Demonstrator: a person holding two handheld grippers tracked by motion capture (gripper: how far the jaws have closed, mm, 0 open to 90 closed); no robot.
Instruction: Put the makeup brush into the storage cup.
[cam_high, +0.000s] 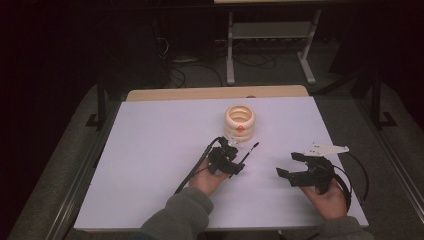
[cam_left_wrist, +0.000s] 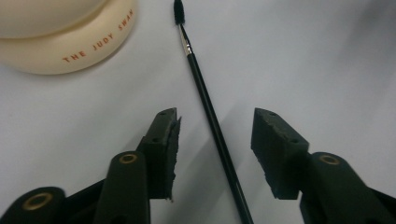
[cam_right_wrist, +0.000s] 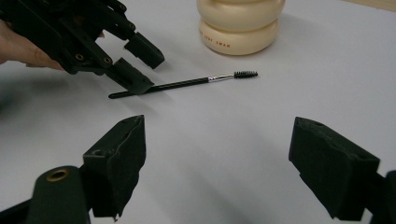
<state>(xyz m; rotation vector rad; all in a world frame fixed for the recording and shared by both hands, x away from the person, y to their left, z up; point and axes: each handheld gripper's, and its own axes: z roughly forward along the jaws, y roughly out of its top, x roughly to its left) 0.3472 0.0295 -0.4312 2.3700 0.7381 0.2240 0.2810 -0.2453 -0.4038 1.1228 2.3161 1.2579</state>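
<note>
A thin black brush (cam_left_wrist: 205, 93) with a small bristle head lies flat on the white table (cam_high: 150, 150), its head pointing at a cream ribbed holder (cam_high: 240, 121) with orange lettering (cam_left_wrist: 70, 46). My left gripper (cam_left_wrist: 217, 116) is low over the table and straddles the brush handle. Its jaws stand apart, with a gap on each side of the handle. From the right gripper view, the left gripper (cam_right_wrist: 147, 70) sits over the handle end of the brush (cam_right_wrist: 187, 84), in front of the holder (cam_right_wrist: 240, 28). My right gripper (cam_right_wrist: 219, 128) is open and empty, off to the right (cam_high: 290, 164).
A wooden strip (cam_high: 215, 93) runs along the table's far edge. Beyond it on the floor are the legs of a metal frame (cam_high: 230, 55) and loose cables. Bare white surface lies to the left of the holder and between the two hands.
</note>
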